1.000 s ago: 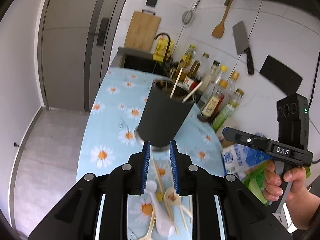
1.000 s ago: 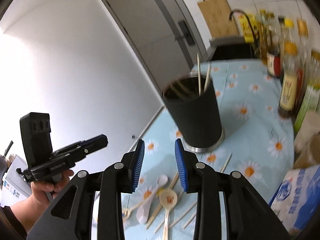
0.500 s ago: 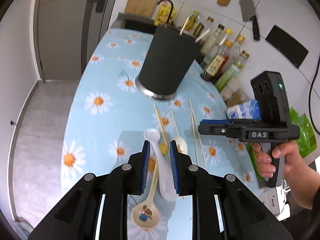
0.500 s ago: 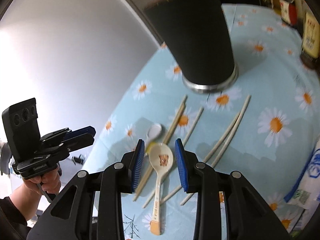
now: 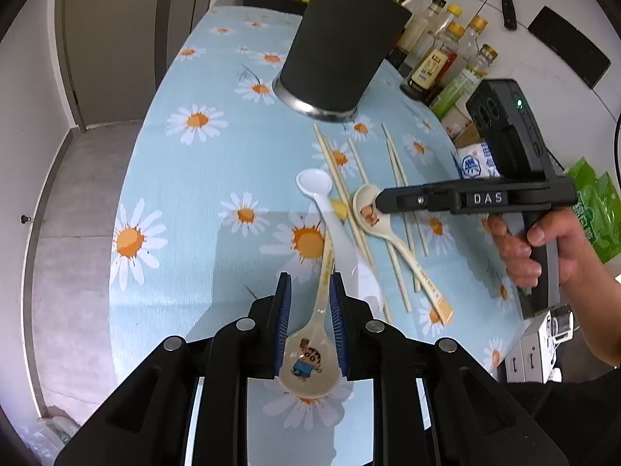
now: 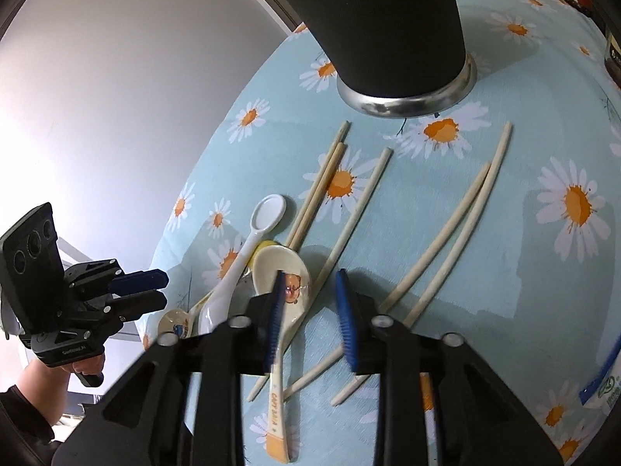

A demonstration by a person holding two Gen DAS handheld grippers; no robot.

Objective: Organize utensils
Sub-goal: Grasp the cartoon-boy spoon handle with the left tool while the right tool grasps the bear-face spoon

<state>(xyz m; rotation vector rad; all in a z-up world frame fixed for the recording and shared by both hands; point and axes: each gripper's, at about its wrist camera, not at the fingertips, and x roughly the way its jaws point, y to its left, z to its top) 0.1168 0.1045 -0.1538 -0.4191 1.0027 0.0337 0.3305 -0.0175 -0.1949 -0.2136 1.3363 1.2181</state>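
Little is organized yet: a few chopsticks stand in the black utensil holder (image 5: pixel 341 44), while three spoons and loose chopsticks (image 6: pixel 446 229) lie on the table (image 5: pixel 186 178); the left gripper (image 5: pixel 309 297) fingers straddle a cartoon spoon (image 5: pixel 310 353) ungripped, and the right gripper (image 6: pixel 310 291), whose jaws have just been closing, brackets another spoon (image 6: pixel 285 272) unclamped.

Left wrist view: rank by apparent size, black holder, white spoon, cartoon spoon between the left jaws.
1. black holder, clearly the largest.
2/3. white spoon and cartoon spoon: look alike in length; the cartoon spoon sits nearest the camera, so no ranking between them.
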